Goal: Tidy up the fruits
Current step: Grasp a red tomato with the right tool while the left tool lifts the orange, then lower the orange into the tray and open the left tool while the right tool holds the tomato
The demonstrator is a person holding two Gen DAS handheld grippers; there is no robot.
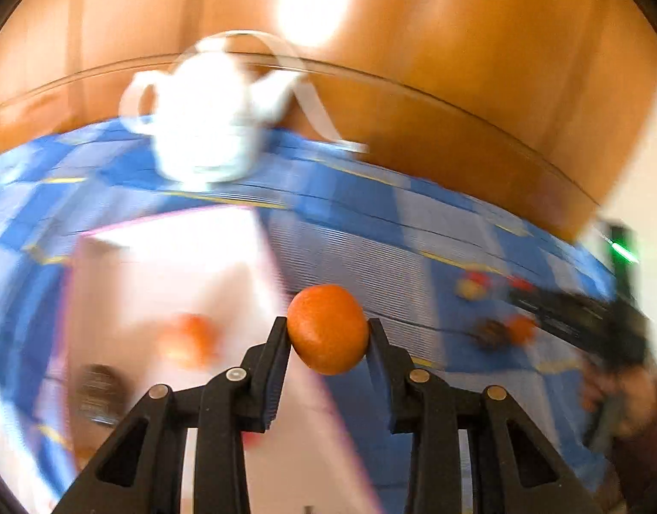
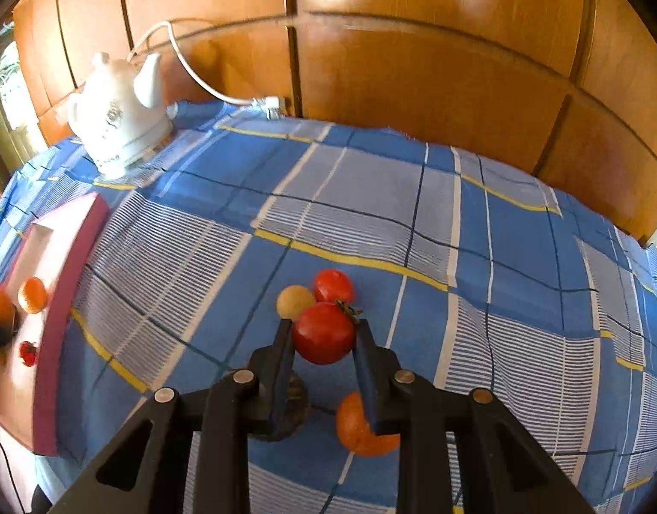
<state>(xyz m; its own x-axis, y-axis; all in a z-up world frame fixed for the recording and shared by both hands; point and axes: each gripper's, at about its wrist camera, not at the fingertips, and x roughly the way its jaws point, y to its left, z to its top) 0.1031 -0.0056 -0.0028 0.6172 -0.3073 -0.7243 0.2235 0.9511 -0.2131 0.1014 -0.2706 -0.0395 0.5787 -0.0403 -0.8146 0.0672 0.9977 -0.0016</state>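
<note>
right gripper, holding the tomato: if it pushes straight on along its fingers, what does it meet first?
Probably the two fruits just past the held red tomato: the yellowish fruit and a second red tomato on the checked cloth. The right gripper points steeply down, so it may meet the cloth first; depth is unclear.

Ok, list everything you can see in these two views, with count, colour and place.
Mandarin: one, orange, in left gripper.
Held tomato: one, red, in right gripper.
Loose fruit on cloth: red tomato, yellowish fruit, orange fruit.
Tray: one, pink, left of cloth, fruit inside.
Kettle: one, white, far left corner.
Tablecloth: one, blue check.
Left gripper: black, shut.
Right gripper: black, shut.
</note>
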